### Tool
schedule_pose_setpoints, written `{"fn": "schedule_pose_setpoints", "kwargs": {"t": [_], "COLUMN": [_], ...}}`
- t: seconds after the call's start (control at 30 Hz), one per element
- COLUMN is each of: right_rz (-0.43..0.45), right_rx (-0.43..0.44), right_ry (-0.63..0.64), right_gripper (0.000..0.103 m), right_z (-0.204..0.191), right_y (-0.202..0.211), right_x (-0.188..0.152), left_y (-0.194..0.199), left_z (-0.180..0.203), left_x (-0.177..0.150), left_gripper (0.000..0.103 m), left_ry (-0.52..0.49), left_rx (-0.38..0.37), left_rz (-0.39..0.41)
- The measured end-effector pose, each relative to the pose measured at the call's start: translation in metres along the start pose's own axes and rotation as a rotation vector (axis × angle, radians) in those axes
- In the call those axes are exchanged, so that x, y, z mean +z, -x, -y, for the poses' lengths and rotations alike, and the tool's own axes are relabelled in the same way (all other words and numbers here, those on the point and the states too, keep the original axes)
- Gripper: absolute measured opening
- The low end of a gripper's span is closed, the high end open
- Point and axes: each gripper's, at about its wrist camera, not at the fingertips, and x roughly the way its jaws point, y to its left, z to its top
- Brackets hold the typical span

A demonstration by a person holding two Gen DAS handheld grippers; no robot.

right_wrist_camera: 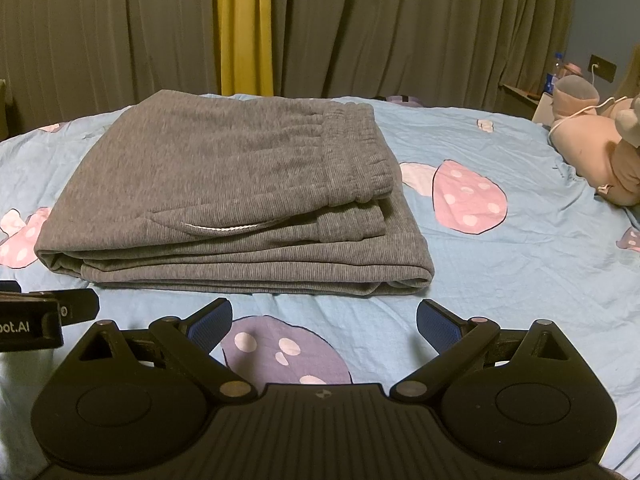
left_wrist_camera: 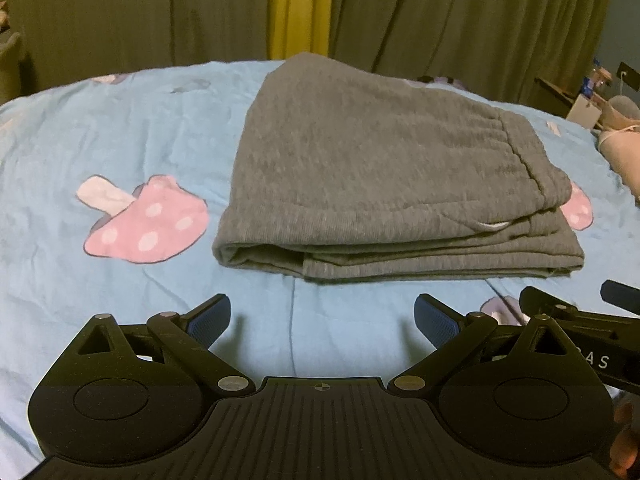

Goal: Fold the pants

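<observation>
On the tool beside your left tongs (left_wrist_camera: 322, 320) you can read "AS"; beside your right tongs (right_wrist_camera: 324, 322), "oot.AI". Both tongs are spread wide and grip nothing. The pants (right_wrist_camera: 224, 192) lie folded on the bed (right_wrist_camera: 520, 280) just ahead of them, apart from the blue ribbed pads: grey ribbed knit, elastic waistband, white drawcord.
</observation>
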Motion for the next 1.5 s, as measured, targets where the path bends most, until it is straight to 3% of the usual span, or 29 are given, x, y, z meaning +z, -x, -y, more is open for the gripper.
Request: {"fn": "schedule_pose_setpoints", "kwargs": {"t": [0.37, 1.5], "right_rz": [-0.003, -0.008], "right_rx": [-0.001, -0.002], "right_ry": [0.01, 0.012], "right_gripper": [0.099, 0.099], "right_z": [0.001, 0.001], "right_y": [-0.002, -0.002], "right_x": [-0.001, -0.001], "left_y": [-0.001, -0.002], "left_z": [0.012, 0.006], "left_x": [0.001, 0.0], "left_gripper": [0.101, 0.101], "left_ry": [-0.097, -0.061], "left_rx": [0.003, 0.002], "left_rz": [-0.02, -0.024]}}
